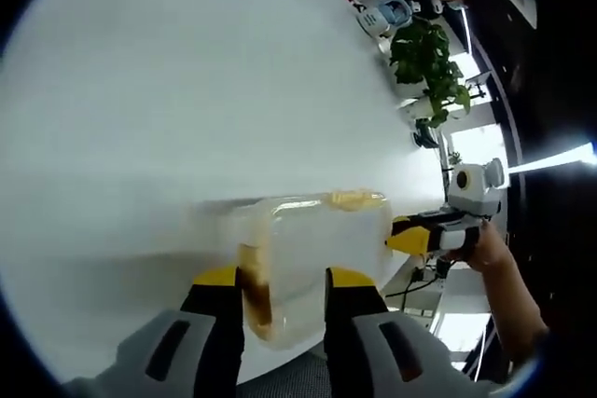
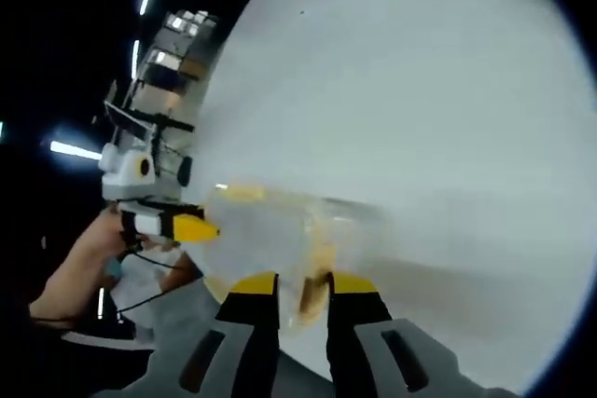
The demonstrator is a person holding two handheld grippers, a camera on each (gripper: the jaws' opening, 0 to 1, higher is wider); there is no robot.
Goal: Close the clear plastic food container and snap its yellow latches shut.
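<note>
While motion blur softens both views, the clear plastic food container can be made out resting on the white table close to its near edge, with a yellow latch along its far side in the left gripper view. Another yellow-brown latch hangs on the end facing the left gripper, whose yellow-tipped jaws stand on either side of that end at a middling gap; the blur hides whether they press on it. From the right of that view the right gripper's yellow tip reaches the container's far corner, held by a hand.

Seen along the right gripper, the container lies just beyond the jaws, which are set fairly narrow about its latch; actual grip cannot be told. The other gripper's yellow tip comes in from the left, touching or just beside the container's end, with a hand behind it.

Farther off, a green potted plant stands at the table's far edge near a pale blue kettle.
</note>
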